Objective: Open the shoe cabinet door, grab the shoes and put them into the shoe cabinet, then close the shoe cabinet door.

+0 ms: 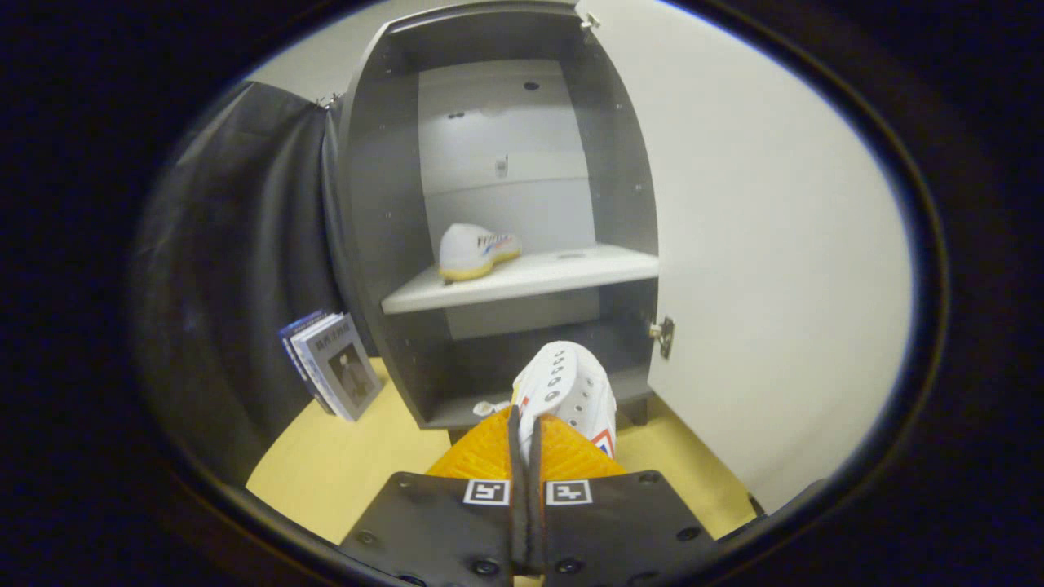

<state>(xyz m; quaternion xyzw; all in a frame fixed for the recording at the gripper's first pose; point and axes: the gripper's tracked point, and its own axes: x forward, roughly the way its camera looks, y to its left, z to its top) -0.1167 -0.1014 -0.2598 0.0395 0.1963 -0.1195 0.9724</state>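
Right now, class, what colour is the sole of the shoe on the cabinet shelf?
Yellow, under a white upper; the shoe on the shelf shows best in the gripper view.

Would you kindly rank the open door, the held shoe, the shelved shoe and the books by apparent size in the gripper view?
1. Open door
2. Held shoe in the hand-held gripper, enlarged by nearness
3. Books
4. Shelved shoe, alike, unsure

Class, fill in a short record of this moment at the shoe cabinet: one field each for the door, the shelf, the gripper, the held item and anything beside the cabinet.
door: cabinet door swung wide open
shelf: one shoe on the shelf, at its left end
gripper: gripper shut on the held shoe, fingers pinching its edge
held item: held shoe, just ahead of the fingers, in front of the lower compartment
beside cabinet: books leaning left of the cabinet
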